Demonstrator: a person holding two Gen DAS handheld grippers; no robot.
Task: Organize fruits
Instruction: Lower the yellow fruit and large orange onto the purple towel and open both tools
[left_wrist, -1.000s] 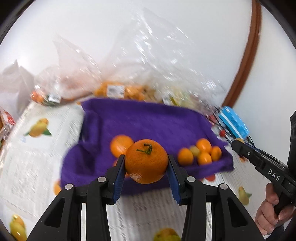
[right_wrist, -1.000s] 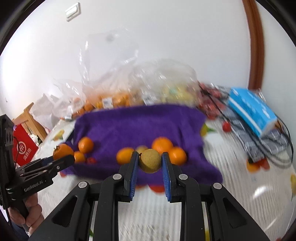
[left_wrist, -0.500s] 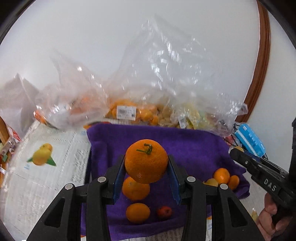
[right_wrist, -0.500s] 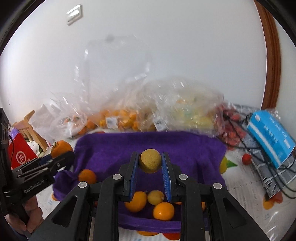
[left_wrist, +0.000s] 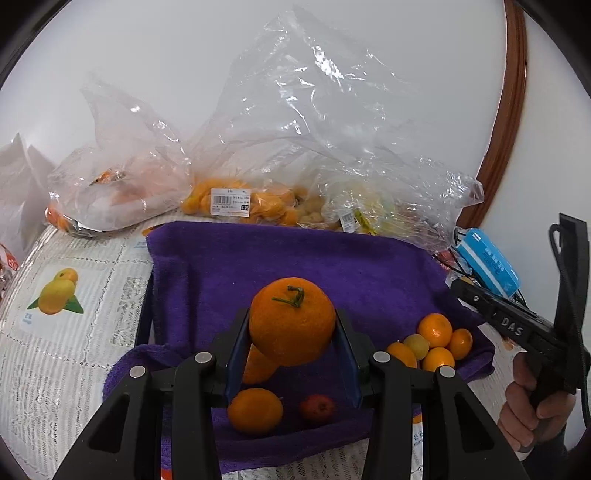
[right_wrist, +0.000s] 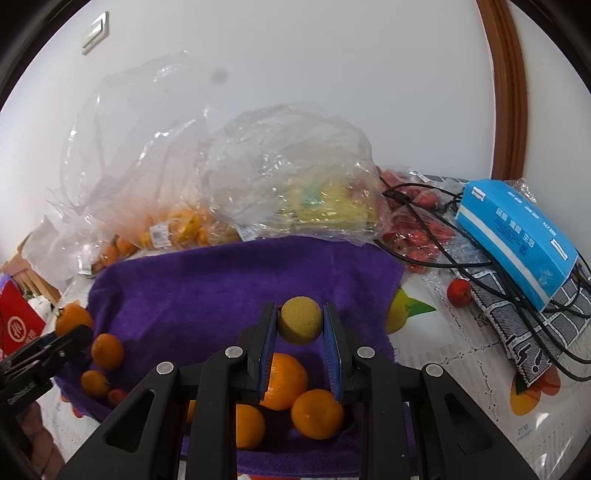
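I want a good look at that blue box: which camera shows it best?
The right wrist view: the blue box lies large and near whole on a patterned pouch. The left wrist view shows it small, at the right edge.

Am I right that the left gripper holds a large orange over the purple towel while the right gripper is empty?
Not quite: the right gripper is shut on a small yellow-green fruit, as the right wrist view shows. The left gripper does hold the large orange over the purple towel.

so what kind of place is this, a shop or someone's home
Most likely a home, on a dining or side table: a white lace-patterned tablecloth printed with fruit, crumpled clear plastic grocery bags of fruit with price labels against a plain white wall, and a blue tissue pack with black cables beside it.
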